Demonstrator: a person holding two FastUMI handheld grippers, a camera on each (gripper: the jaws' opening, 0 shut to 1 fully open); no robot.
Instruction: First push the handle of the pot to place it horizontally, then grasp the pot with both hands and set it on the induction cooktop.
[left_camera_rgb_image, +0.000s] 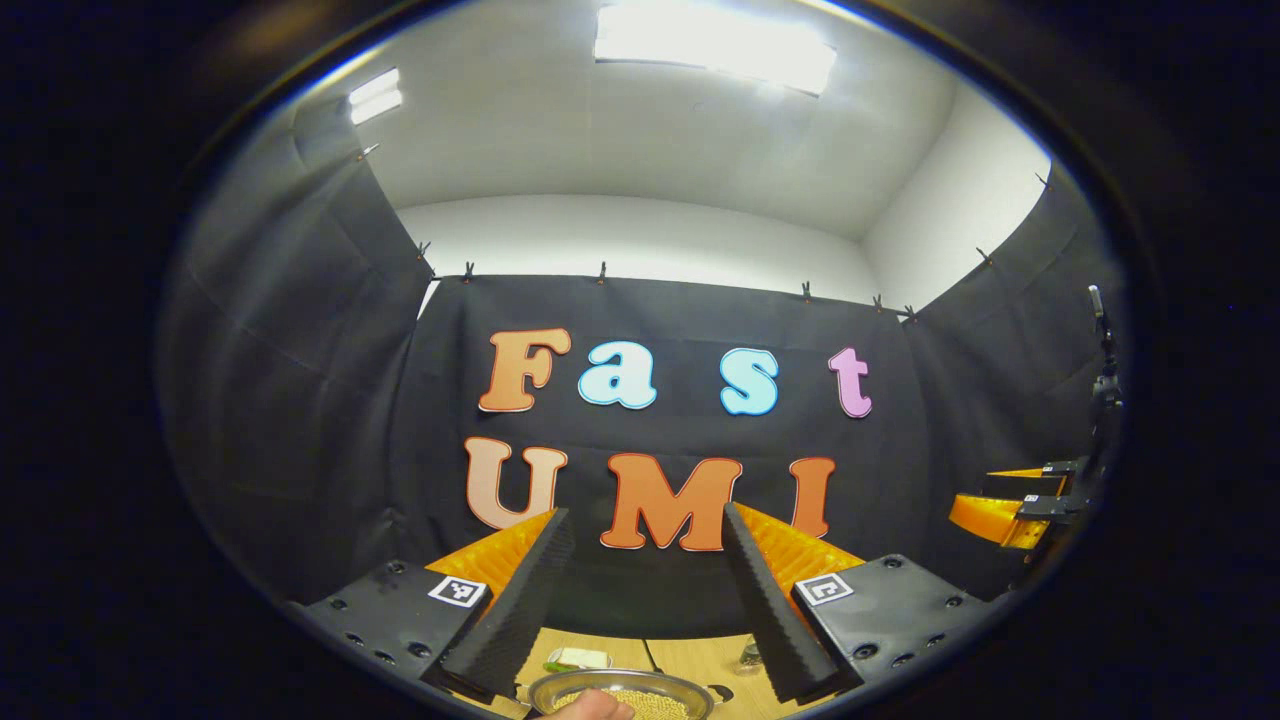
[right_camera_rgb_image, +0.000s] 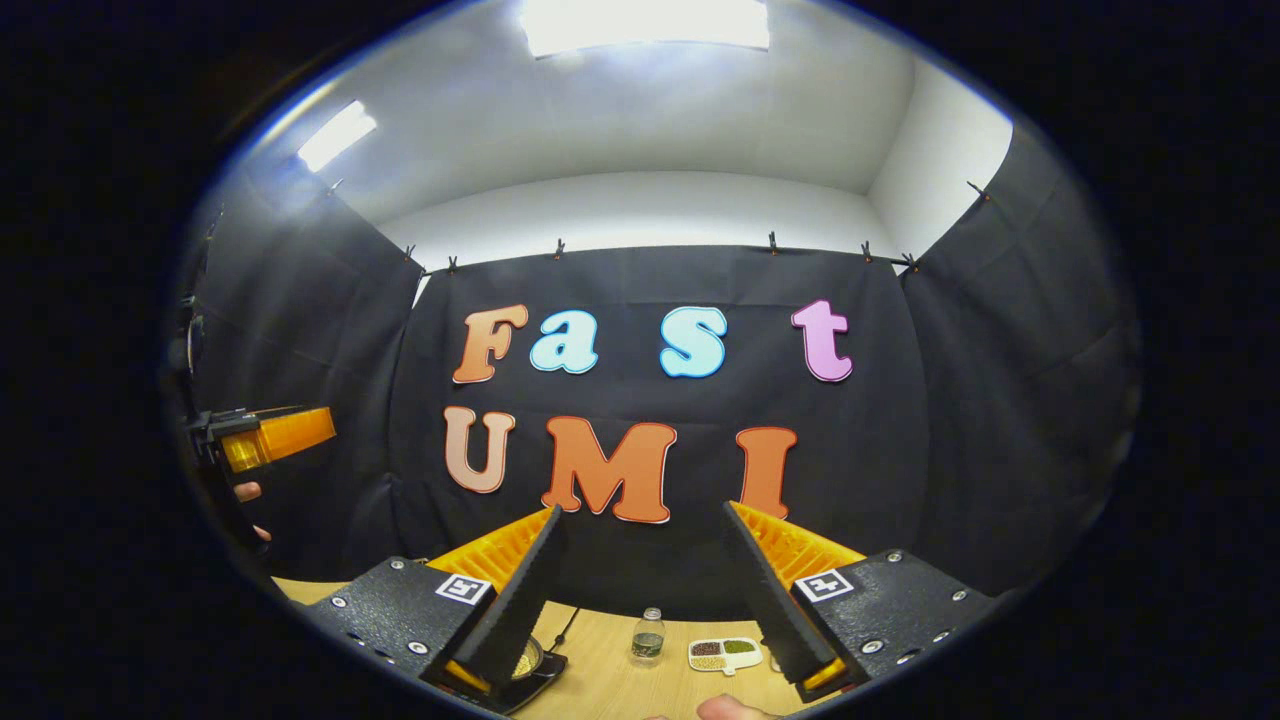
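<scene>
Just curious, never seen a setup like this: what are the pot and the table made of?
The pot looks like metal, probably steel: its grey rim glints under the lights. The table looks like light wood or a wood-look laminate, with a pale matte surface; which one I can't tell.

At the bottom of the left gripper view, a silvery metal pot (left_camera_rgb_image: 620, 690) holds pale beige grains on a light wooden table (left_camera_rgb_image: 690, 655). In the right gripper view, a white divided dish (right_camera_rgb_image: 725, 654) carries green, brown and beige portions beside a clear bottle (right_camera_rgb_image: 648, 635).
</scene>
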